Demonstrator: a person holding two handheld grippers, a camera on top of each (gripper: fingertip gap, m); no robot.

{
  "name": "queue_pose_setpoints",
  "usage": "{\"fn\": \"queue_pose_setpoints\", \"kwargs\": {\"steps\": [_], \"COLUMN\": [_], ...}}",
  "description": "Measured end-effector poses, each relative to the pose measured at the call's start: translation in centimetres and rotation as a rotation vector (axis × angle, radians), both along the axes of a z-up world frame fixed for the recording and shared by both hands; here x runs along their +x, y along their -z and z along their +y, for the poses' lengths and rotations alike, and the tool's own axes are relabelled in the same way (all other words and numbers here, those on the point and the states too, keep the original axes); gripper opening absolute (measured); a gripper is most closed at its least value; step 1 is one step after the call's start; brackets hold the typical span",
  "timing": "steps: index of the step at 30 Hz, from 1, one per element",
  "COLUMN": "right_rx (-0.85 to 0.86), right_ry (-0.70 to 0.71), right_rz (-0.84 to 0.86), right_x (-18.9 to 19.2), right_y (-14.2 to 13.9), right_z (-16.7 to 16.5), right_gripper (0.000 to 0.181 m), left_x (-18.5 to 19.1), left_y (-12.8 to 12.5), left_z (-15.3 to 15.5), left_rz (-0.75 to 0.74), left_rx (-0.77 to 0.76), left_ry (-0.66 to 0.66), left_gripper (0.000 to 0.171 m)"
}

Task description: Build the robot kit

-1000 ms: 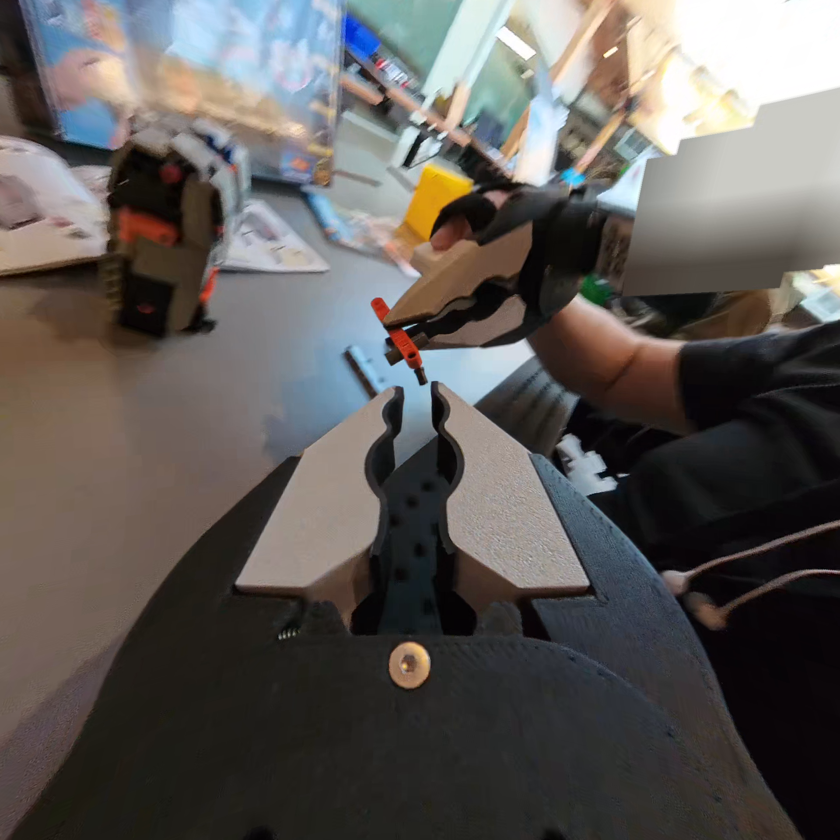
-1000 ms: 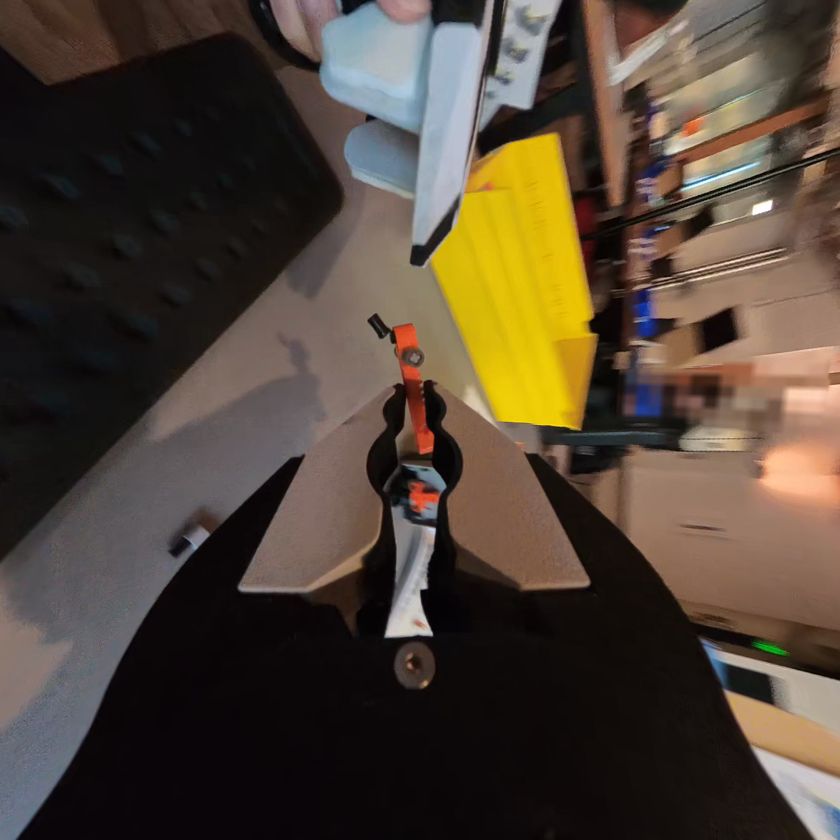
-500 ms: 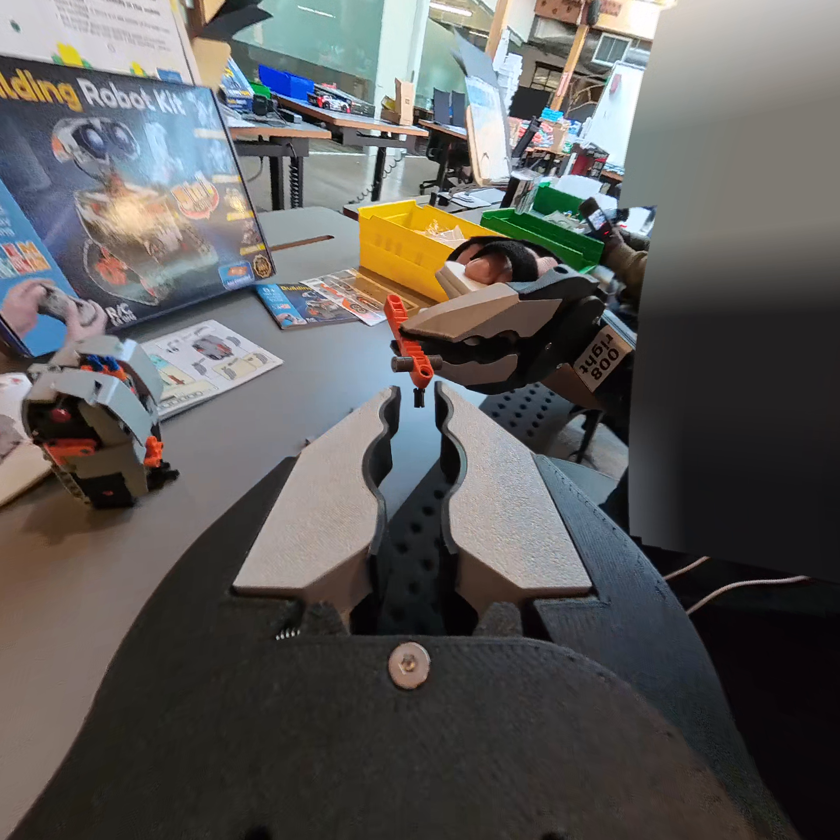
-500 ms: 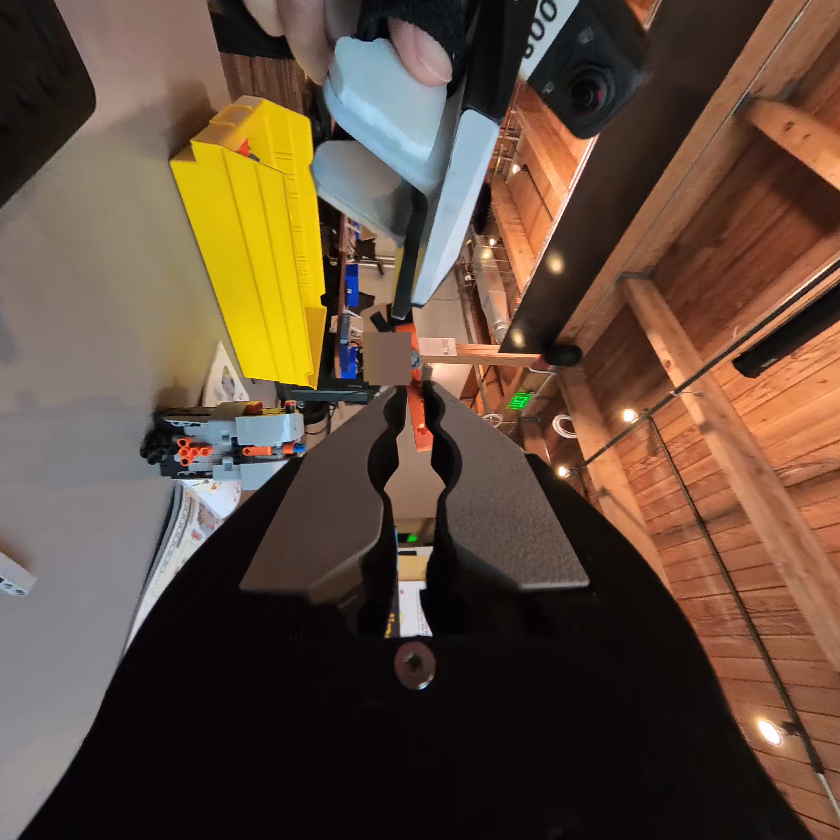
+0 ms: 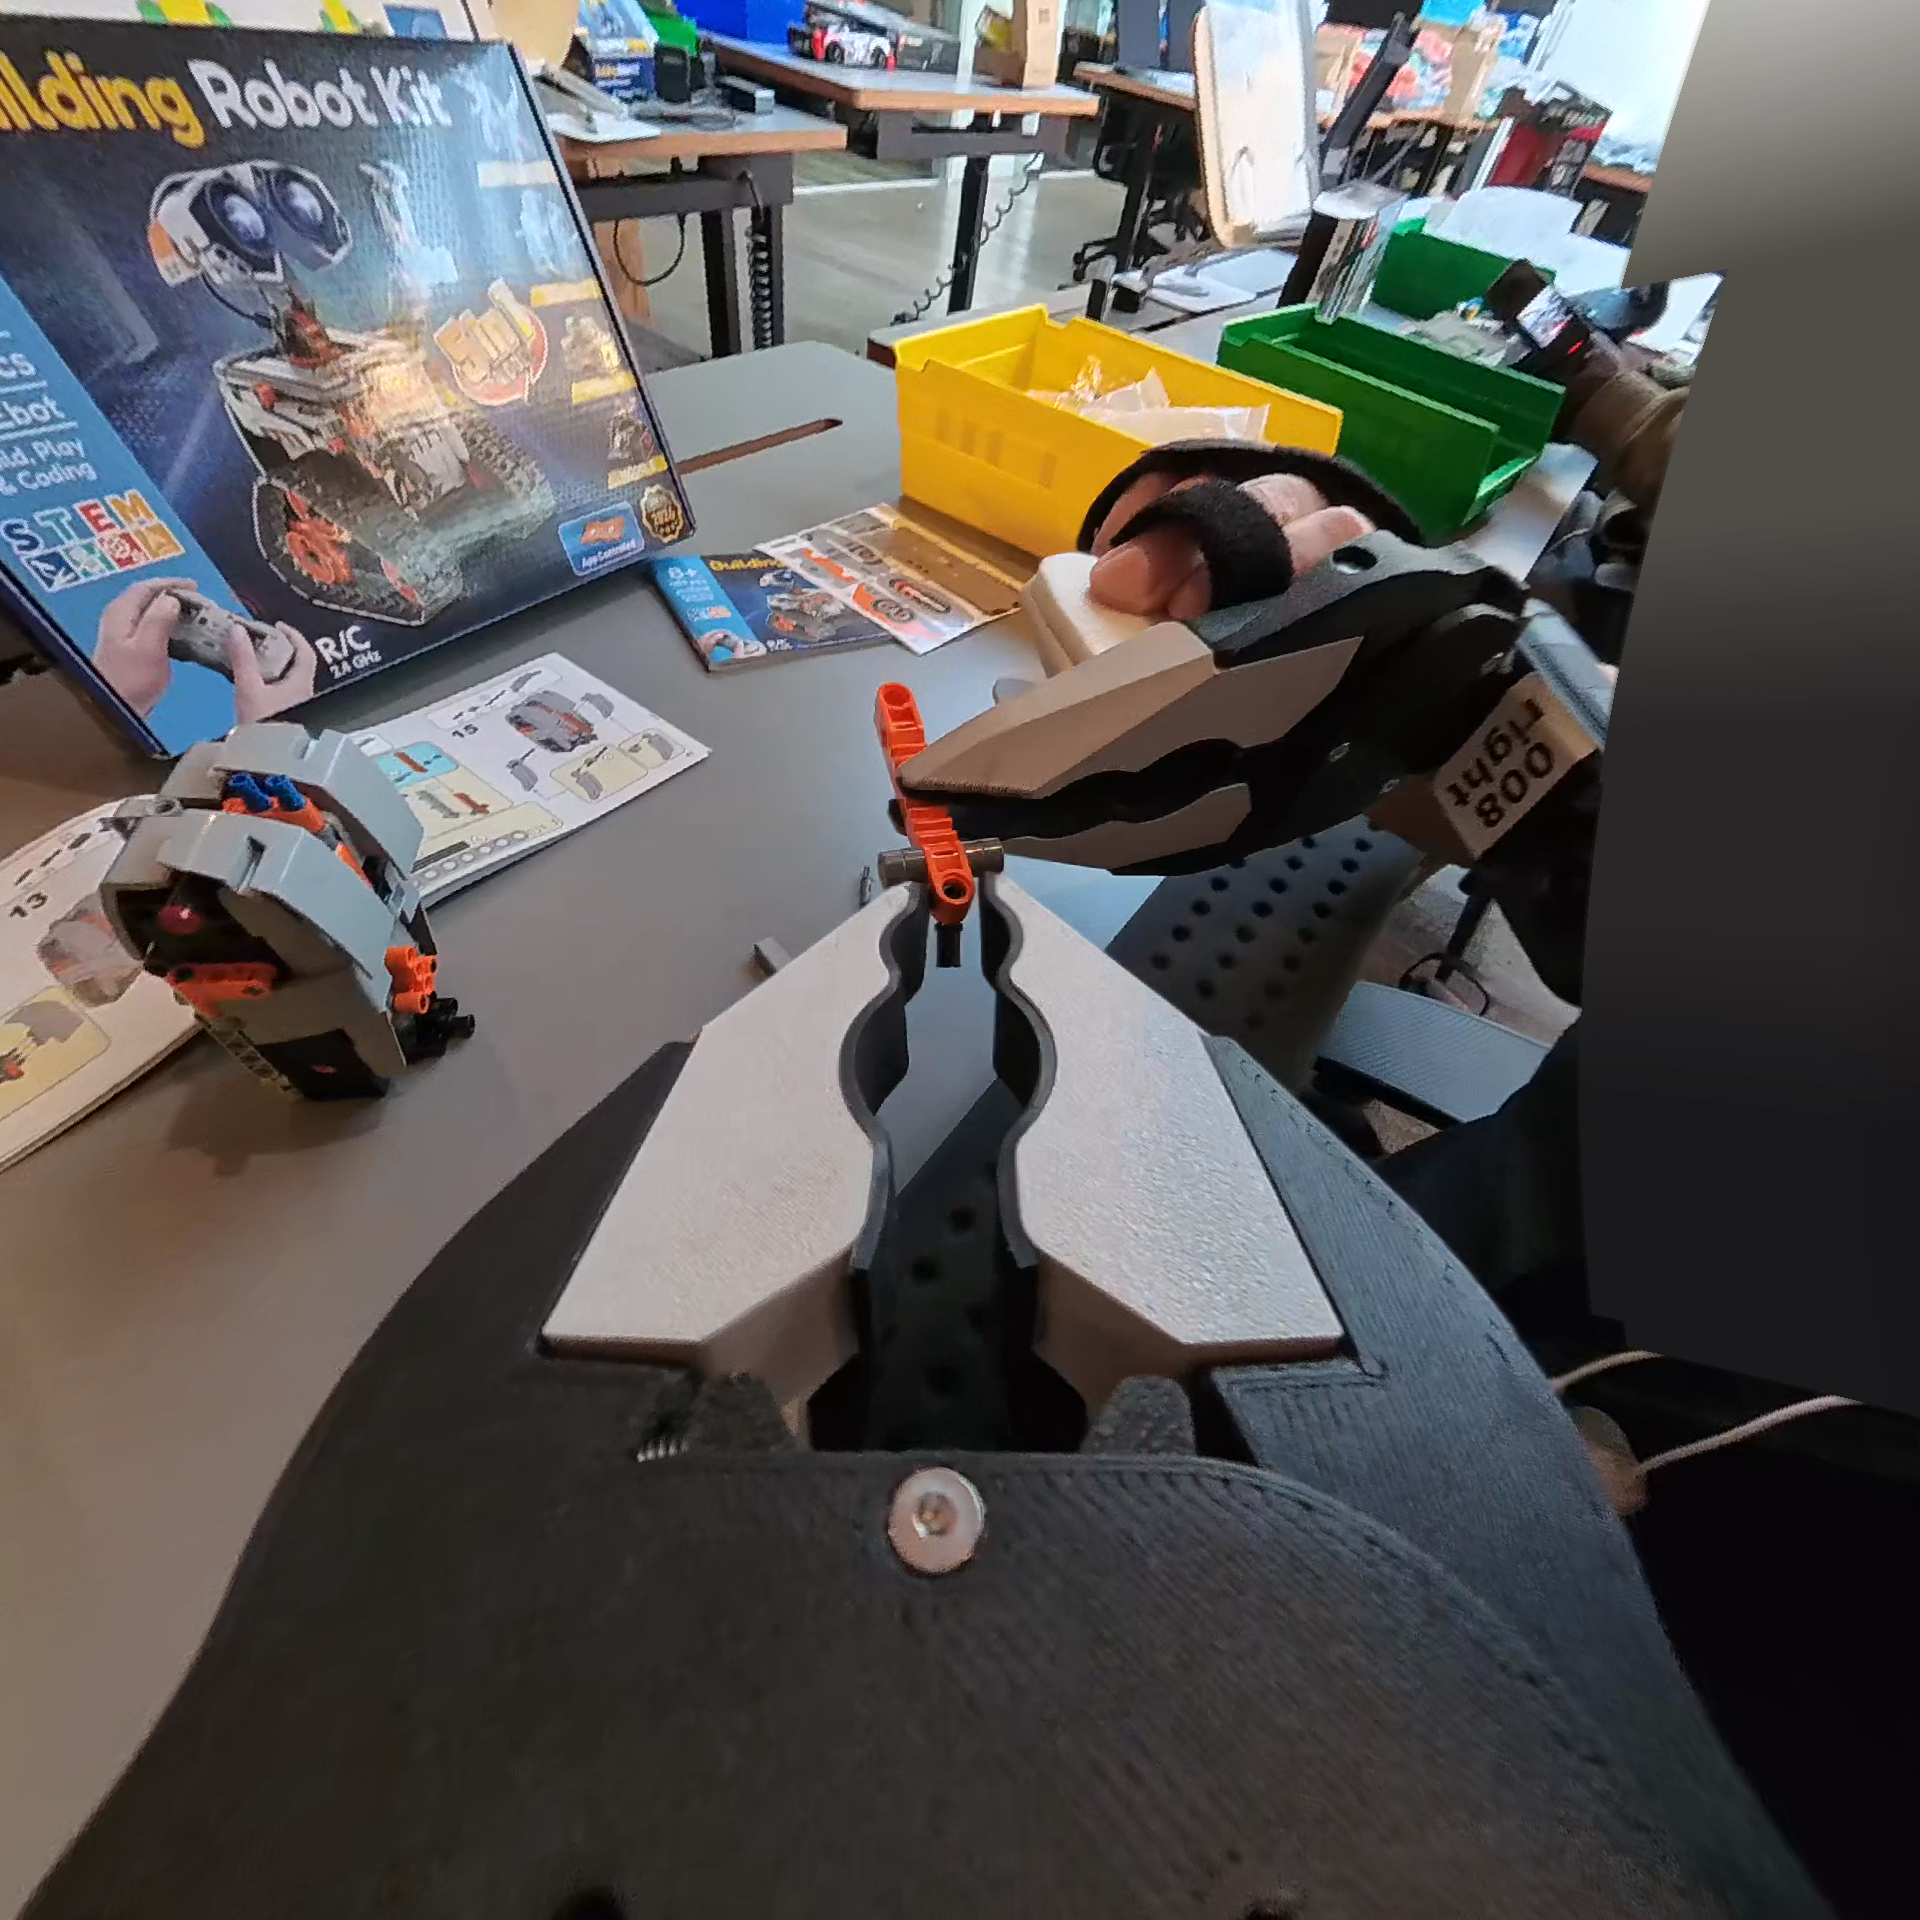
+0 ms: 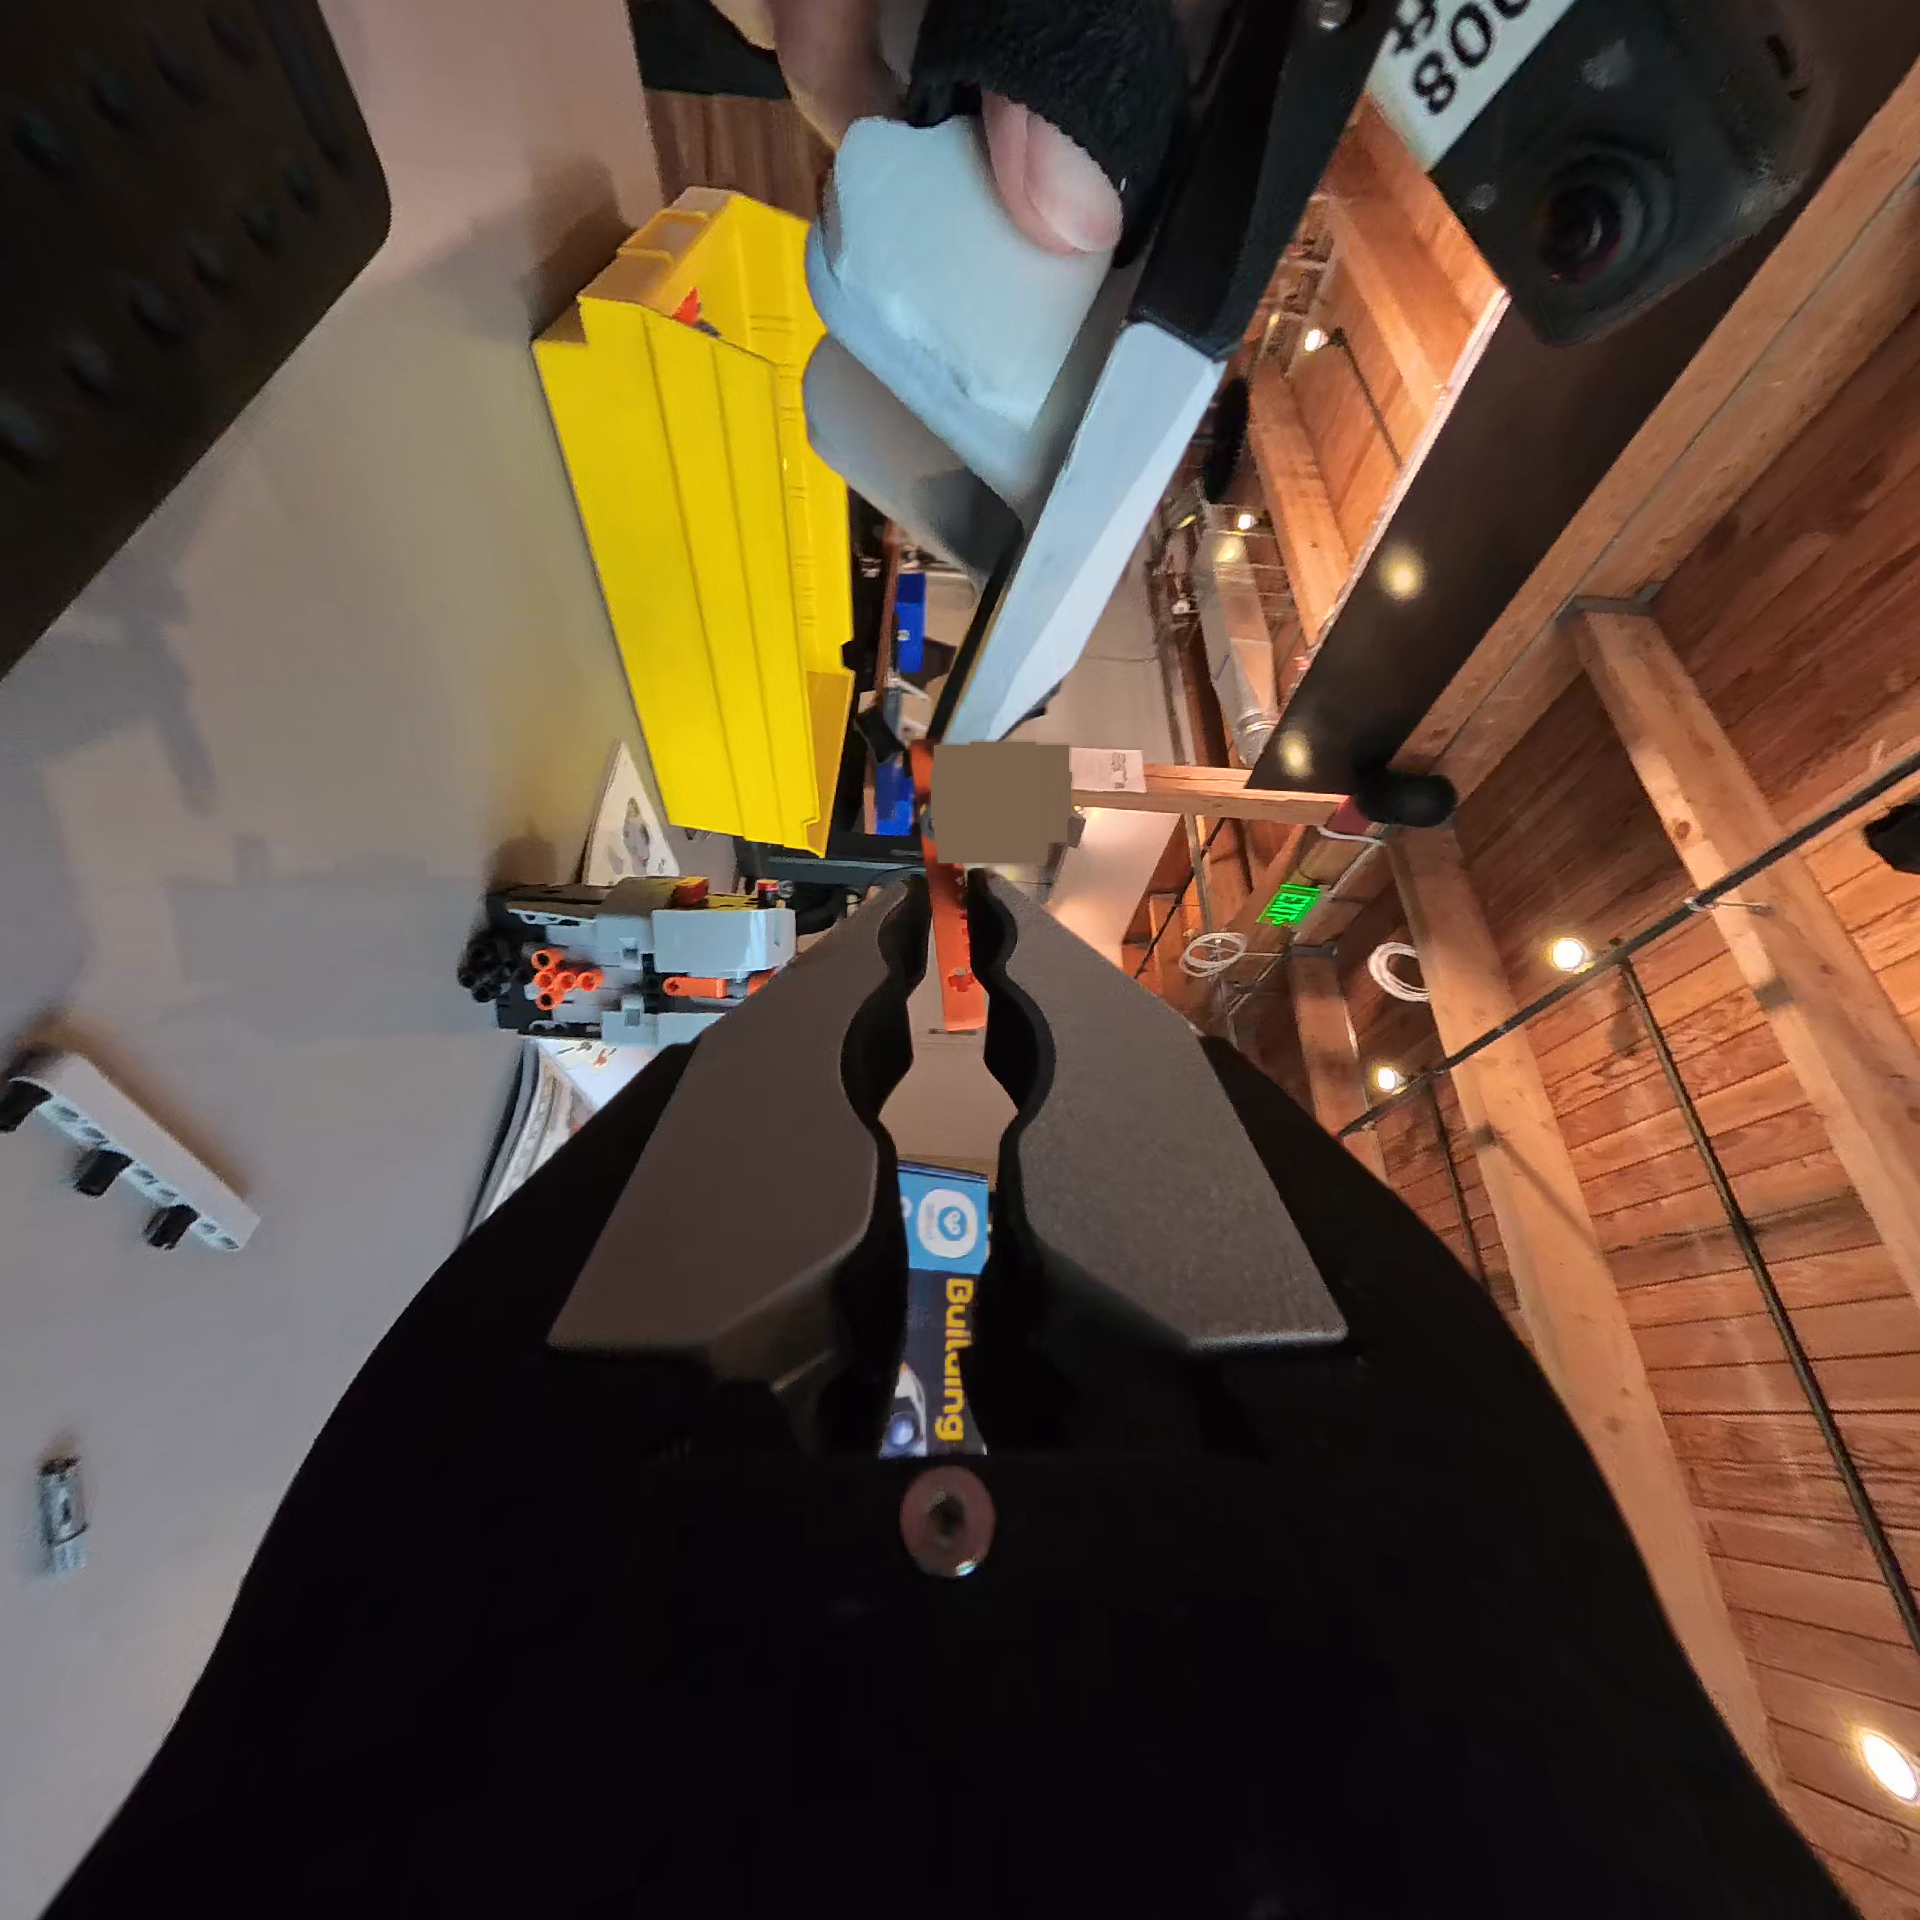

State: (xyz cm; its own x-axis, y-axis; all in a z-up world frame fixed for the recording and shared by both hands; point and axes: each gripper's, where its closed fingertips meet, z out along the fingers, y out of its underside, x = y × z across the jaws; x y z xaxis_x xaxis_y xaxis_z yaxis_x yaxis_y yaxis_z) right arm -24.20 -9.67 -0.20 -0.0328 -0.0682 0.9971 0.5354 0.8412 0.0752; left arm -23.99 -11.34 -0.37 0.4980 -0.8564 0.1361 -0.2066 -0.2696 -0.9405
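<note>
Two grippers meeting over a grey table (image 5: pixel 260 1247), an orange beam between them

Coming in from three o'clock, the right gripper (image 5: pixel 914 781) is clenching the orange beam (image 5: pixel 902 732) upright above the table, presenting its lower end and grey cross pin (image 5: pixel 896 861). The left gripper (image 5: pixel 948 902), levelled and pointing toward twelve, is sitting released, its tips flanking that end. The half-built model (image 5: pixel 270 914) is resting at nine o'clock.

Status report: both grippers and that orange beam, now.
Right gripper shut on orange beam. Left gripper open, tips flanking beam's lower end. Nothing between them.
</note>
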Motion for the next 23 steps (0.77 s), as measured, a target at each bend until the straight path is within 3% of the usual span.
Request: {"fn": "queue_pose_setpoints", "kwargs": {"steps": [6,20,23], "right_rx": [-0.058,-0.306,-0.476], "right_ry": [0.033,0.066,0.076], "right_rz": [-0.059,0.105,0.248], "right_x": [0.2,0.3,0.9], "right_y": [0.9,0.3,0.0], "right_z": [0.7,2.8,2.8], "right_gripper": [0.007,0.029,0.028], "left_x": [0.2,-1.1,-2.3], "left_y": [1.0,0.6,-0.3], "left_z": [0.6,2.2,2.6], "left_rz": [-0.047,-0.586,-0.739], "left_rx": [-0.091,-0.386,-0.422], "left_ry": [0.007,0.088,0.090], "left_gripper": [0.006,0.006,0.005]}}
